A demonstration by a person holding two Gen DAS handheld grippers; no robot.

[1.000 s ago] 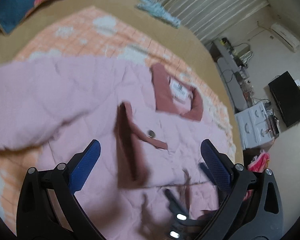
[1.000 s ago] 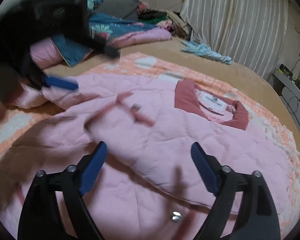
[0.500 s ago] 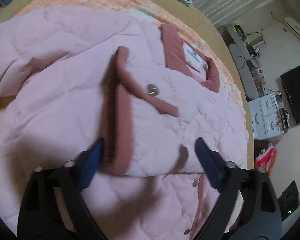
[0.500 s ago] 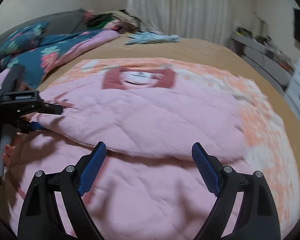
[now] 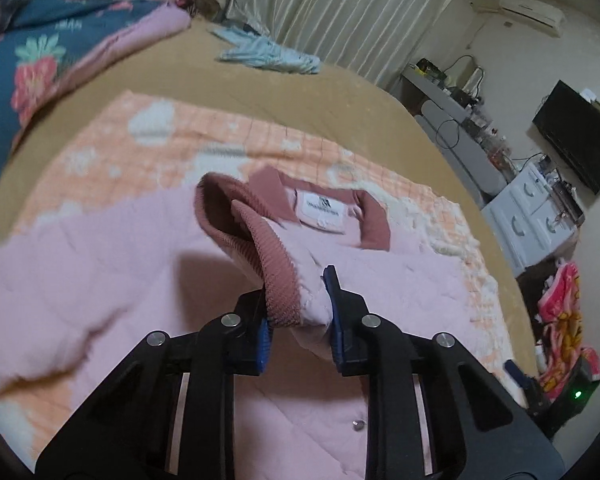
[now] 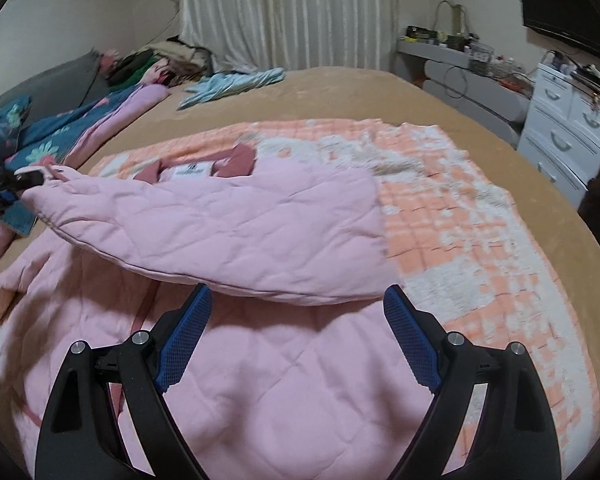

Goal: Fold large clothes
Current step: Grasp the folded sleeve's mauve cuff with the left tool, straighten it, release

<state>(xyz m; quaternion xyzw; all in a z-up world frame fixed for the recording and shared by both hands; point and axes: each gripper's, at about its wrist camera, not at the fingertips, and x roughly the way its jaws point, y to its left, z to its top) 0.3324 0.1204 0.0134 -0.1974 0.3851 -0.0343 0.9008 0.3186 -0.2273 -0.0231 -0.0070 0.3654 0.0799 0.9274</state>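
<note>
The bed (image 6: 380, 92), covered in a tan sheet, fills most of the room. An orange-and-white checked blanket (image 6: 452, 208) lies spread across its middle. On that blanket lies the pink quilted jacket (image 6: 260, 380), front up, collar toward the curtains (image 6: 284, 12). Its dusty-rose collar (image 5: 374, 220) frames a white label (image 5: 324, 210). One sleeve (image 6: 220, 224) is drawn across the chest, reaching from the shoulder on the right of the right wrist view over to the far left.

At the head of the bed a blue floral quilt (image 5: 32, 64) is bunched, with a pale blue garment (image 5: 268, 54) near the curtains. White drawers (image 6: 568, 128) and a grey desk (image 6: 460, 76) cluttered with small items stand along the wall, with a dark screen (image 5: 576, 140) mounted above.

Left gripper (image 5: 300, 316): the blue fingers (image 5: 338, 320) are closing, with the ribbed rose cuff (image 5: 276, 276) and the pink sleeve end pinched between them; the cuff is raised off the jacket body. In the right wrist view this gripper shows only as a dark shape at the far left edge, at the sleeve tip.

Right gripper (image 6: 296, 340): fingers (image 6: 186, 336) spread wide, nothing between them, hovering over the lower body of the jacket, just below the folded sleeve's edge.

A metal snap (image 5: 358, 424) sits on the jacket front.
</note>
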